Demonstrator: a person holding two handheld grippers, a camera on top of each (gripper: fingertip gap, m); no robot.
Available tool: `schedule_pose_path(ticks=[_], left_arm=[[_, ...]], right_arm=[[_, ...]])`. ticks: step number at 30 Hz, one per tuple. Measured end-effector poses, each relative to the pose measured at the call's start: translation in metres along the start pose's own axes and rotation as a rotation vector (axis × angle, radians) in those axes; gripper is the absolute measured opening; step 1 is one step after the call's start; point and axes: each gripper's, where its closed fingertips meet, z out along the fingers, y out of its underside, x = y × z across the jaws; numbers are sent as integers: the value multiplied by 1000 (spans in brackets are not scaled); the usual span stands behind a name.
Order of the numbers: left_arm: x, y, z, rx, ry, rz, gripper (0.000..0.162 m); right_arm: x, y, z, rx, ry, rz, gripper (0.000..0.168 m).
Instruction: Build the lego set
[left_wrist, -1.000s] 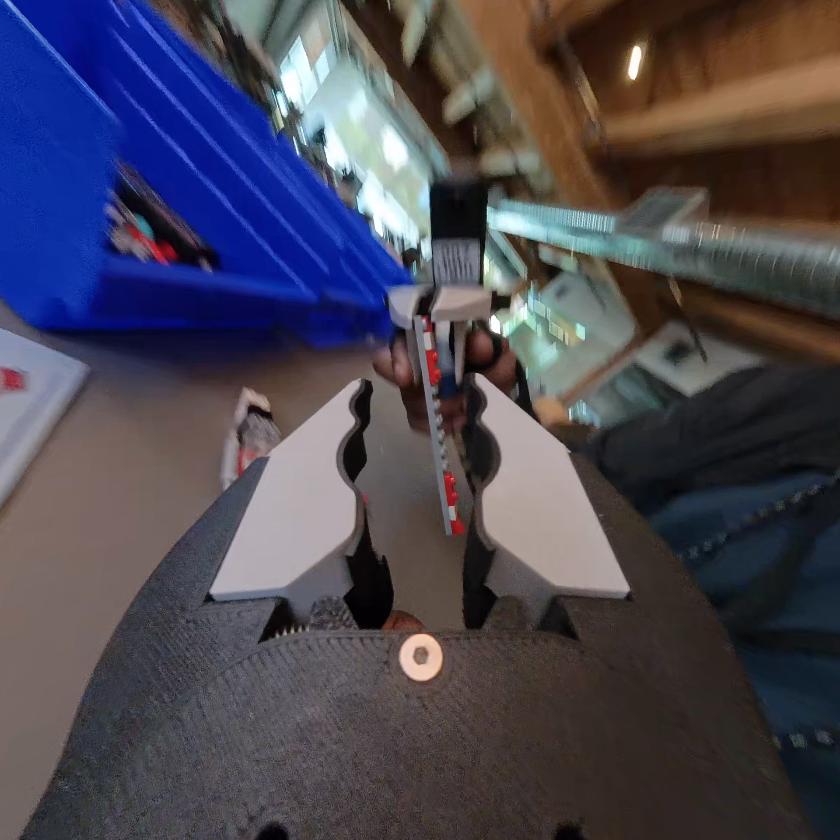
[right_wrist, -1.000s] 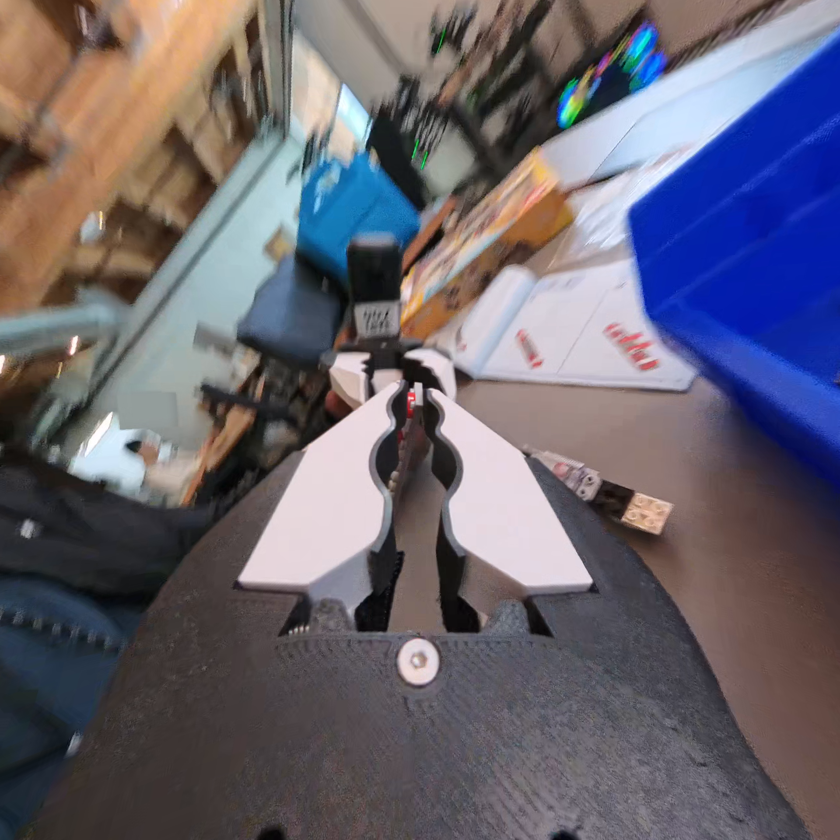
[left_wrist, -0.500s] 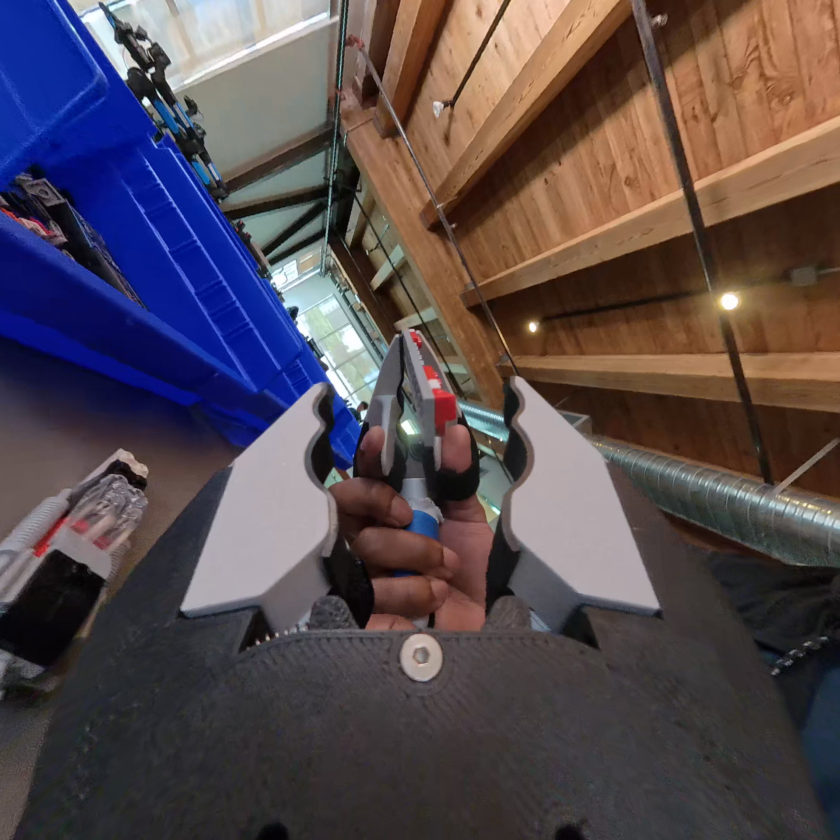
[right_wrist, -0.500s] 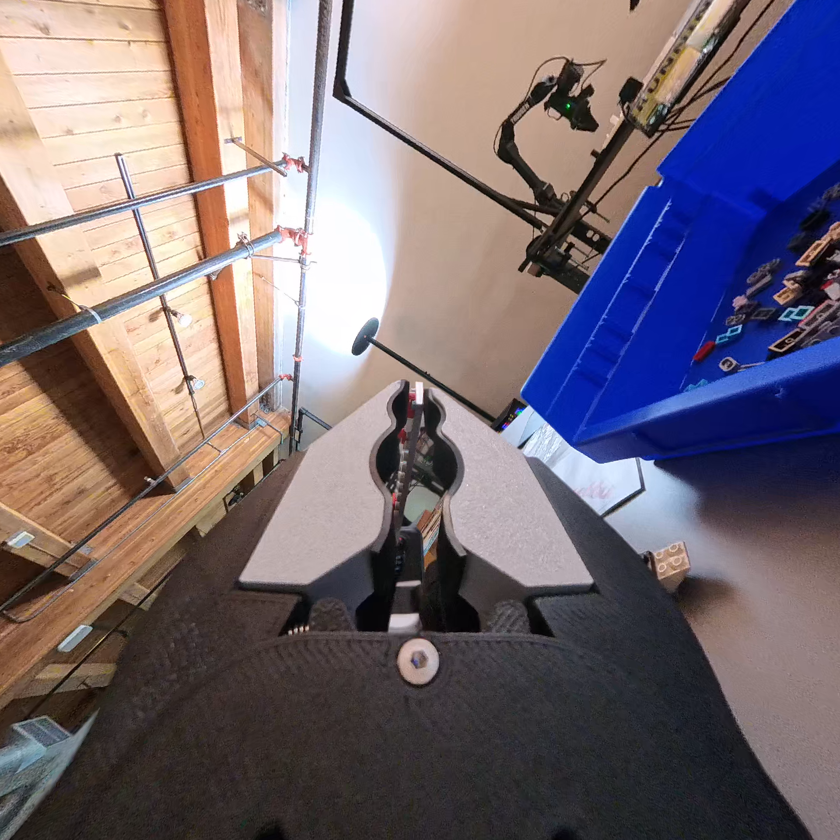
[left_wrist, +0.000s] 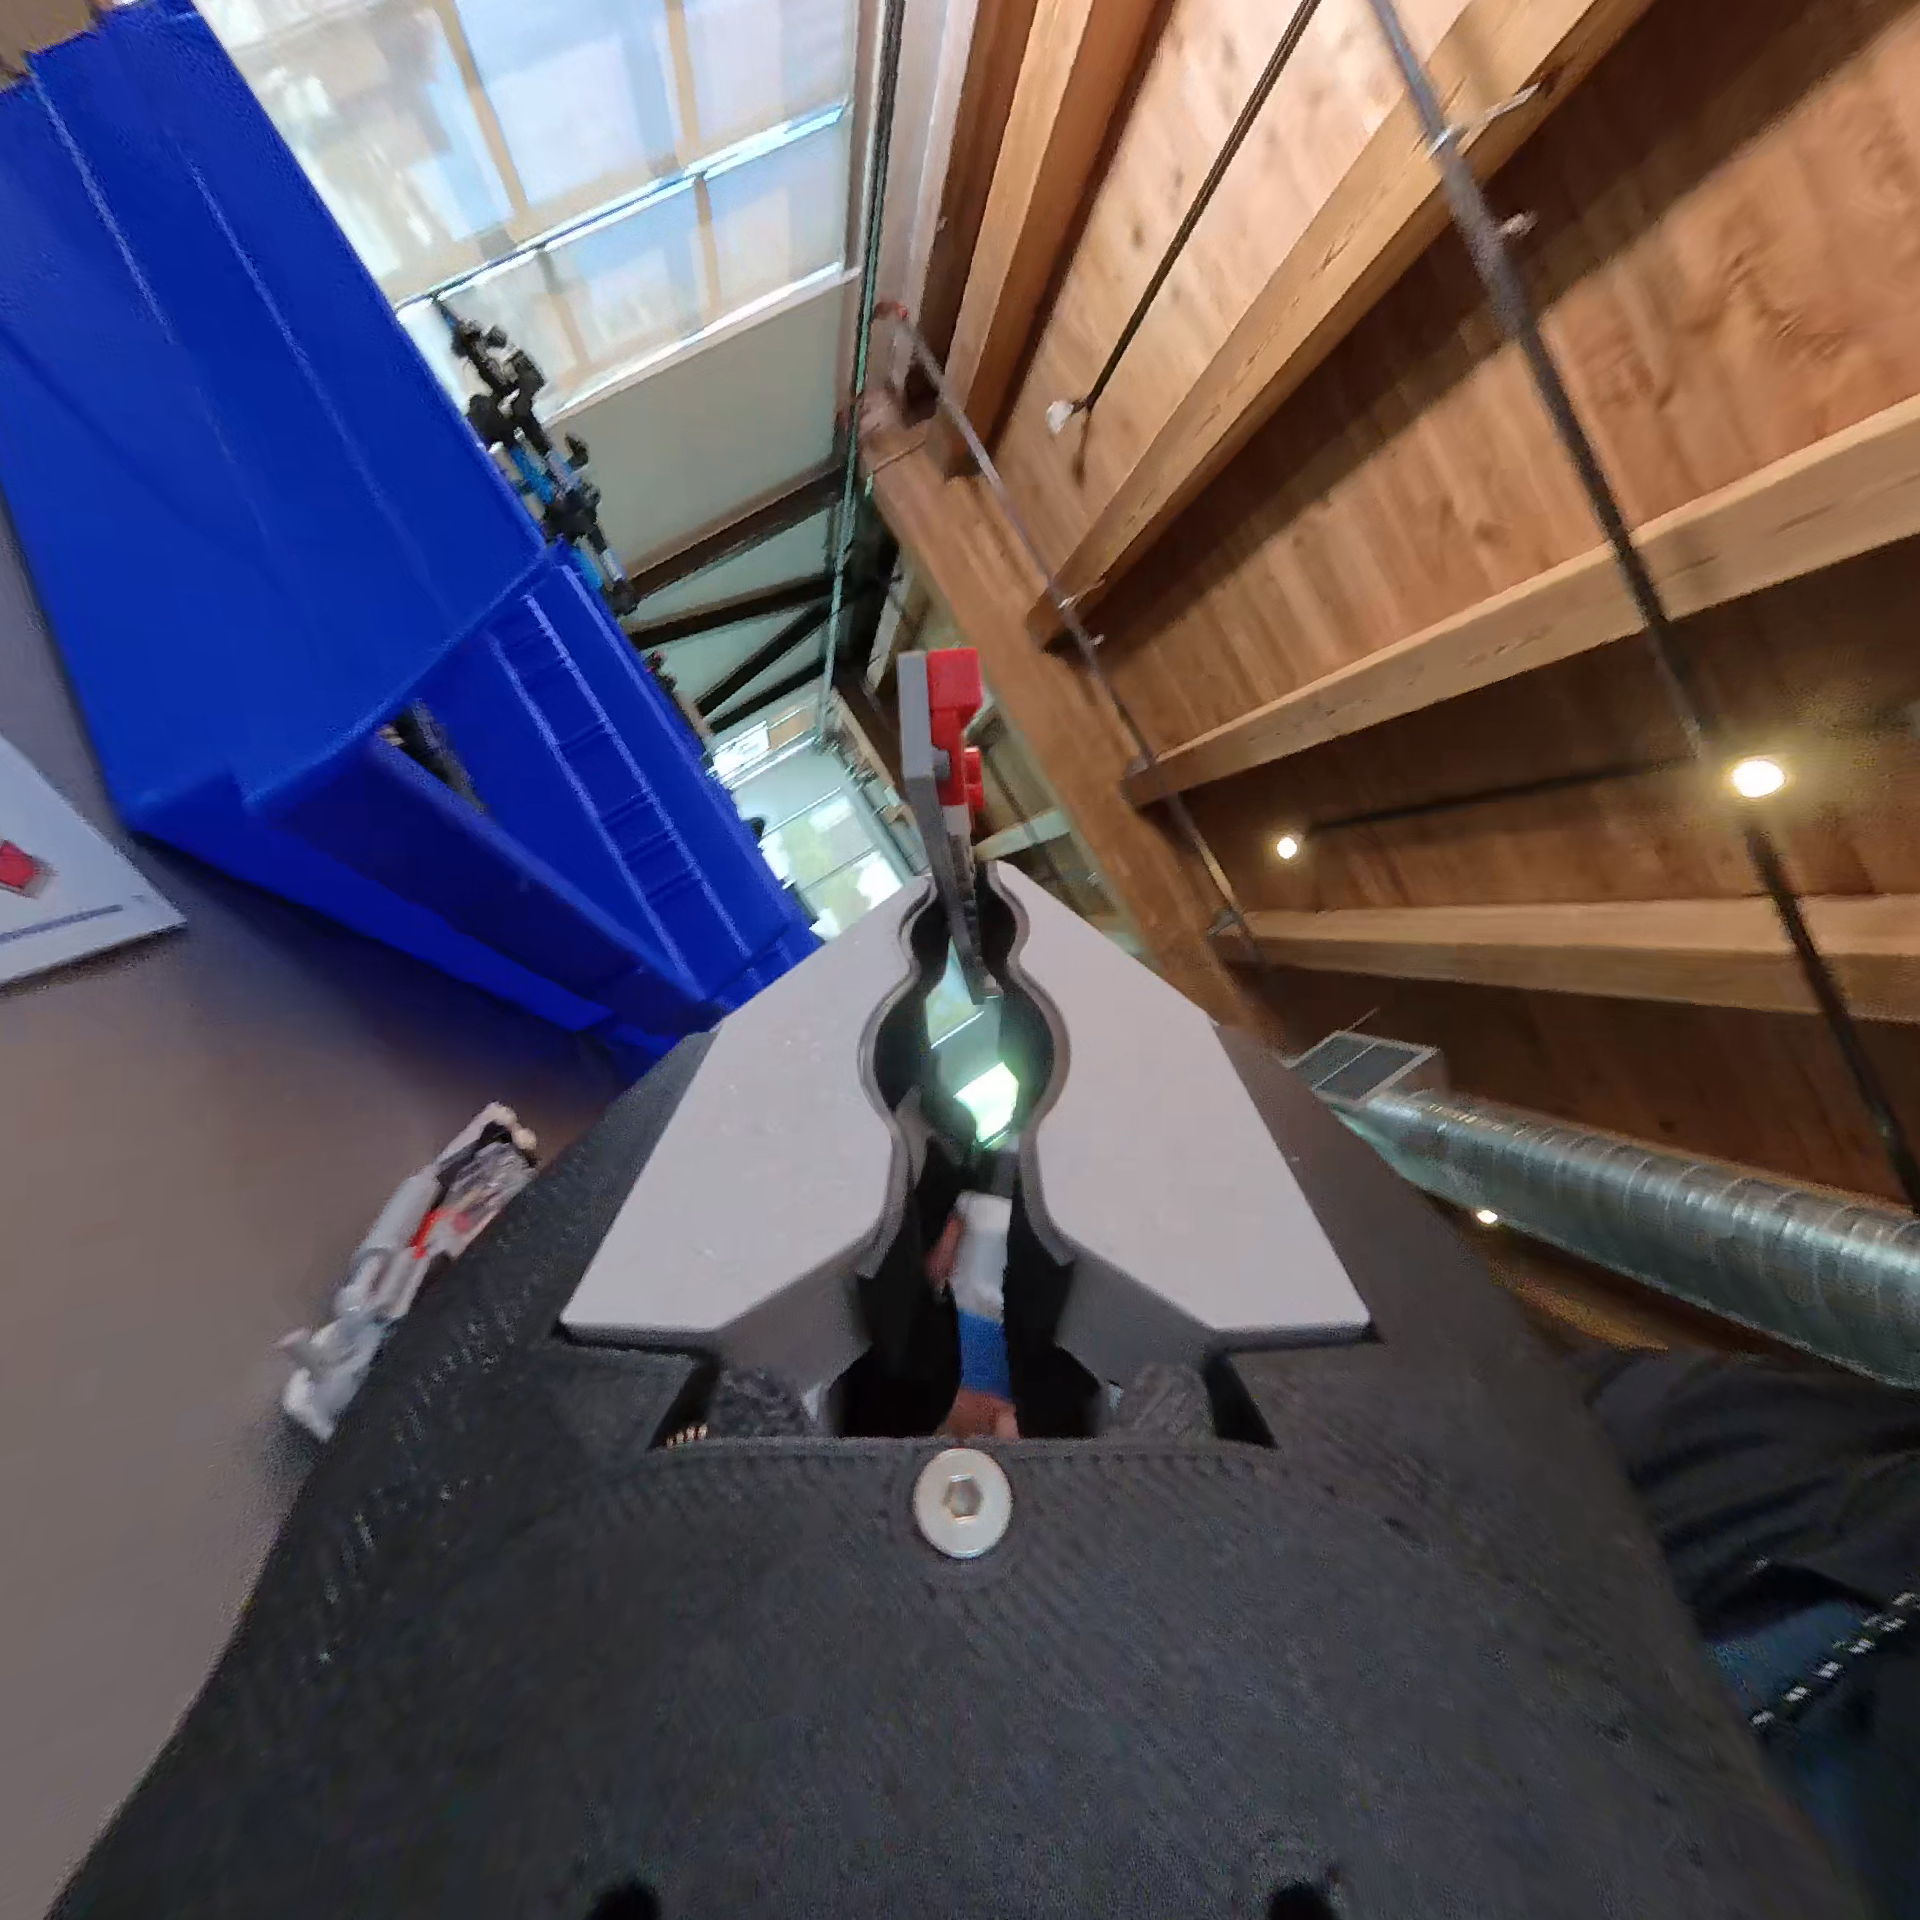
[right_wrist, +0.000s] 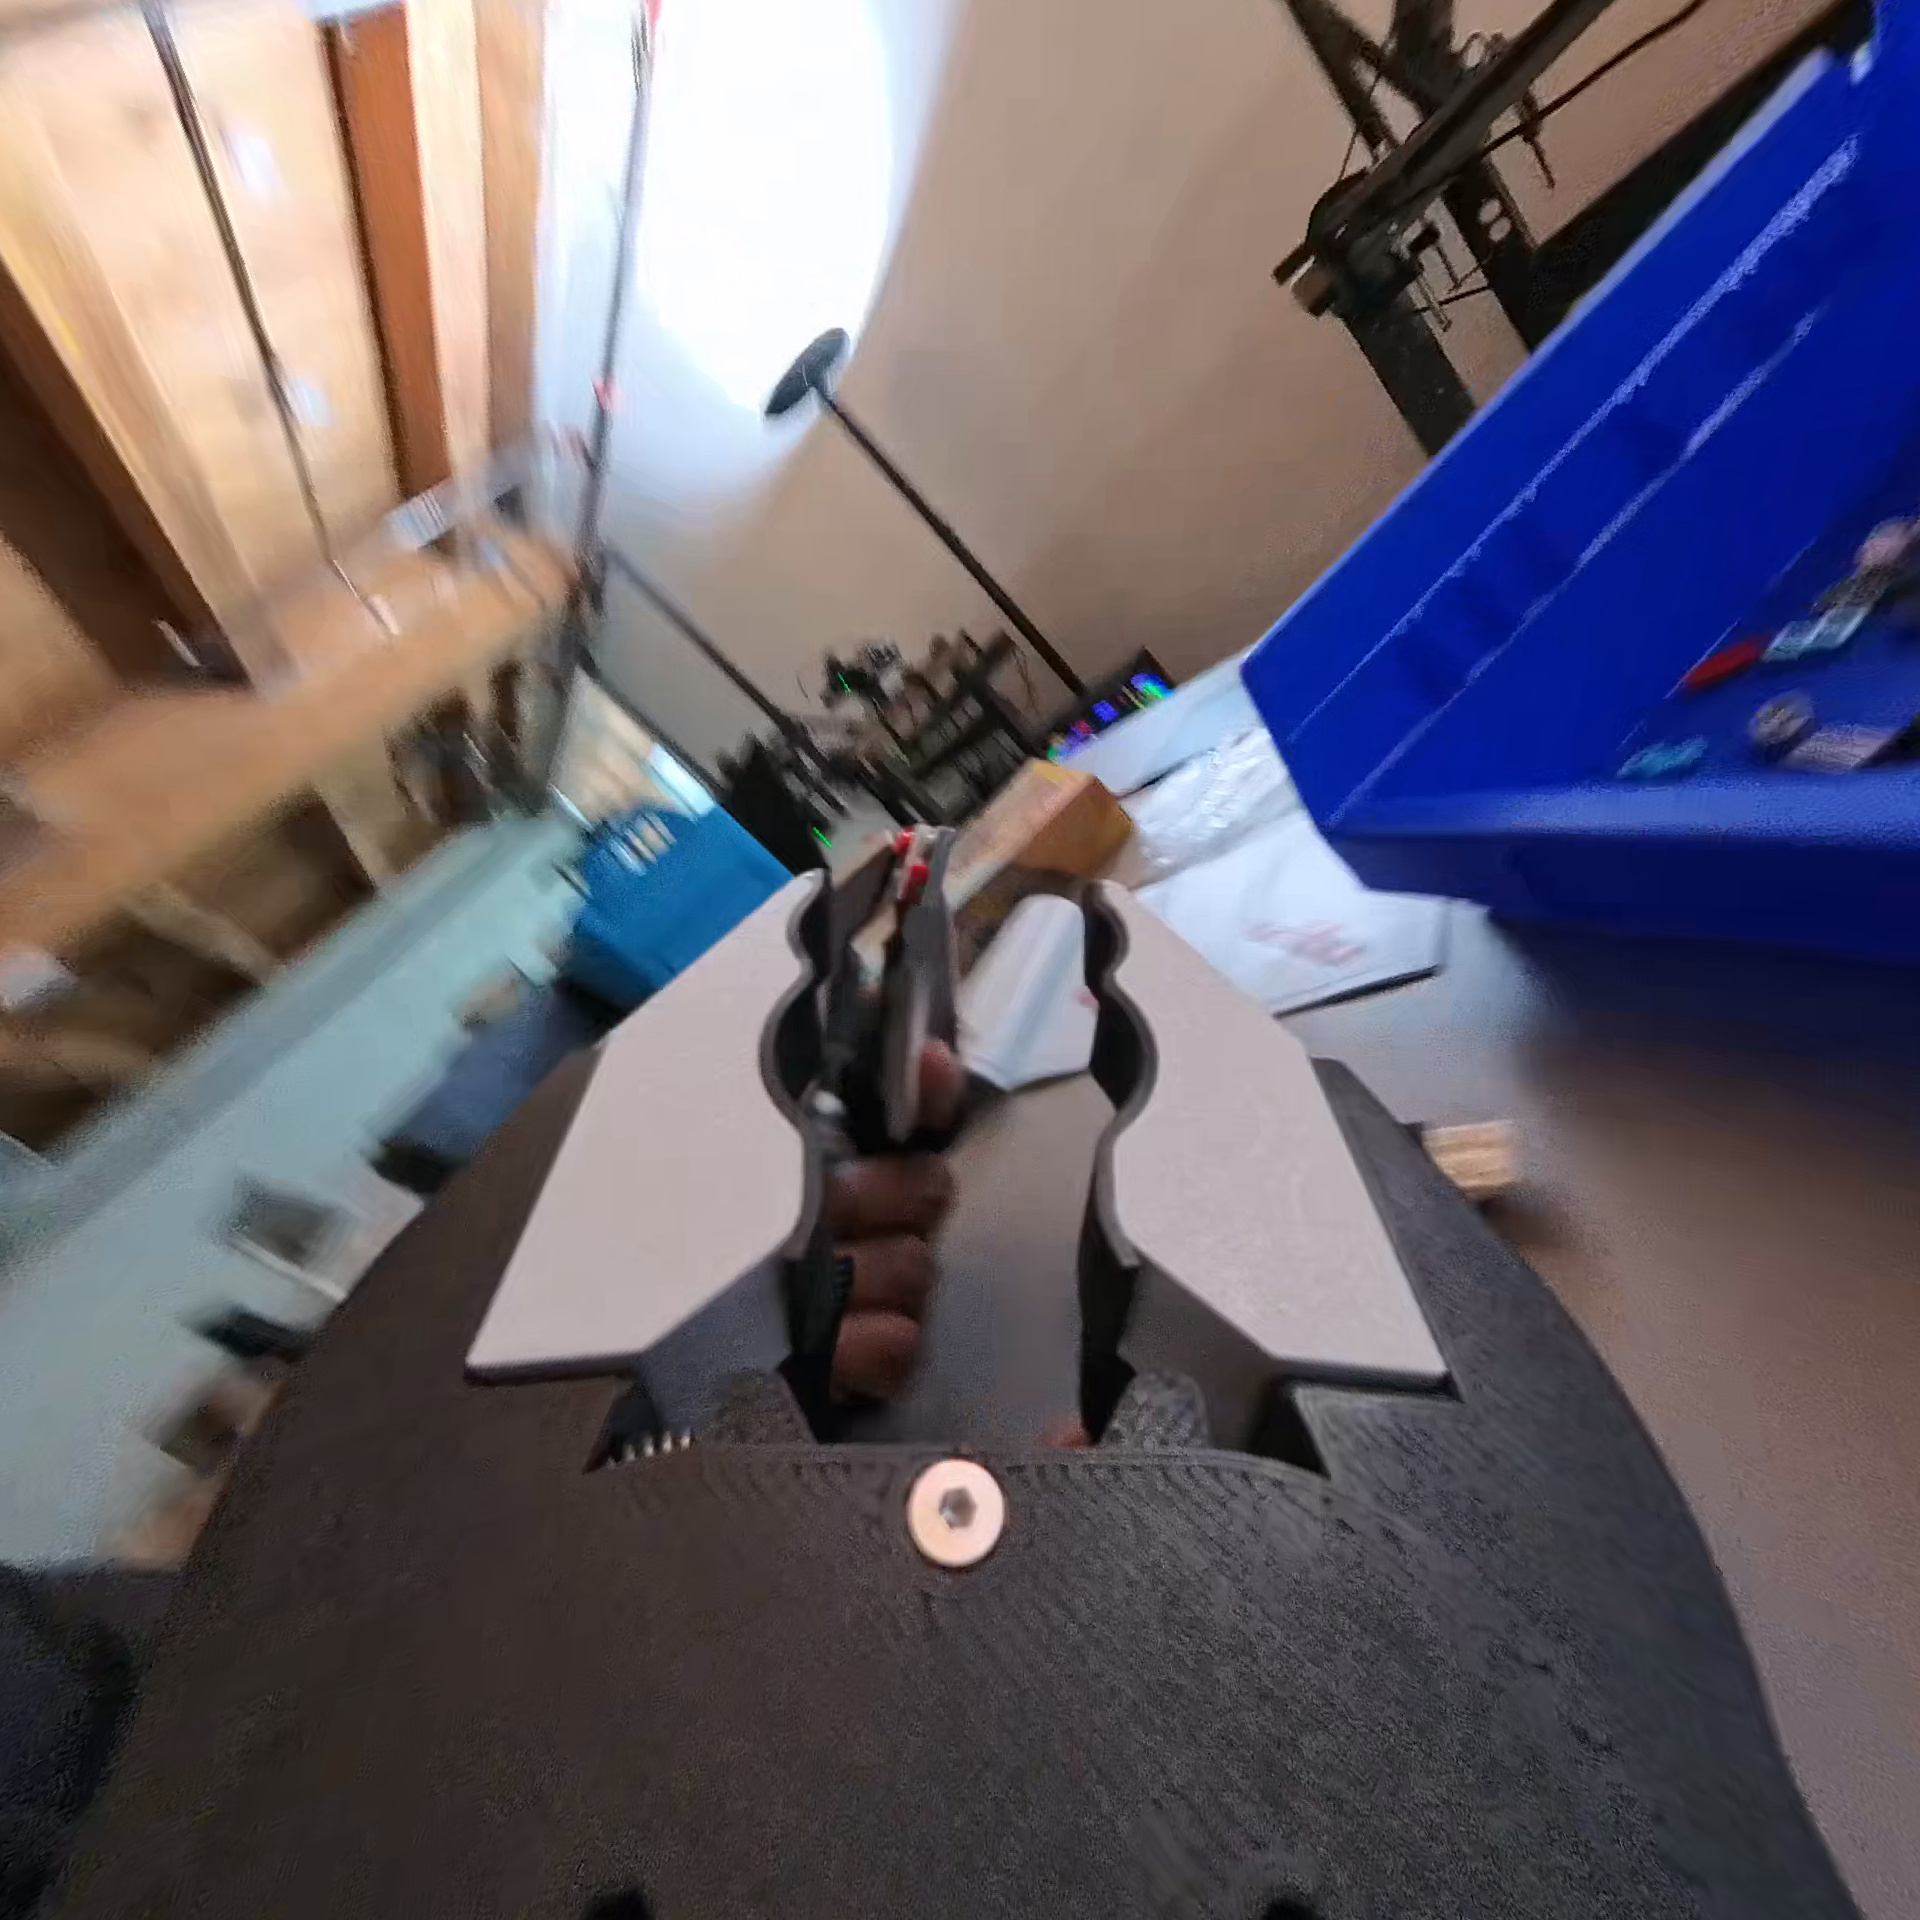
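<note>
A long grey Lego plate (left_wrist: 928, 748) with red bricks on it stands up past the tips of my left gripper (left_wrist: 961, 899), which is shut on its lower end. My right gripper (right_wrist: 956, 894) is open and holds nothing. Between its fingers, in the blurred right wrist view, I see the left gripper (right_wrist: 899, 997) with the plate's red tip (right_wrist: 912, 857) and the hand (right_wrist: 883, 1216) that holds it. Both grippers are tilted upward above the brown table (left_wrist: 156, 1143).
A blue bin (left_wrist: 312, 582) stands at the back of the table and holds loose pieces (right_wrist: 1818, 675). A small grey and clear Lego assembly (left_wrist: 416, 1247) lies left of my left gripper. A tan brick (right_wrist: 1475, 1153) lies right of my right gripper. A white instruction booklet (right_wrist: 1299, 935) lies farther off. My right fingertips sit around 5 centimeters from my left ones.
The plate has passed from my right gripper to my left. The left gripper has shut on it, and the right gripper has opened and drawn back.
</note>
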Motion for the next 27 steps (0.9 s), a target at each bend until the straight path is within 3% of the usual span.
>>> schedule_pose_path(ticks=[2,6,9,14,23,24,27], left_arm=[[-6,1,-2,-44,-51,26,4],[-19,24,-1,-215,-139,17,4],[-20,36,-1,-282,-137,-36,4],[-20,45,-1,-321,-109,-108,6],[-24,40,2,-256,-122,-73,5],[-25,36,1,-235,-132,-61,5],[-34,25,-5,-208,-191,-45,5]], right_arm=[[4,-2,-4,-100,51,-244,57],[1,8,-4,-248,102,-692,54],[7,28,-4,-378,120,-857,48],[13,37,-4,-418,155,-916,18],[17,40,-6,-386,191,-843,21],[21,39,-11,-405,198,-819,33],[35,46,-45,-525,214,-734,30]])
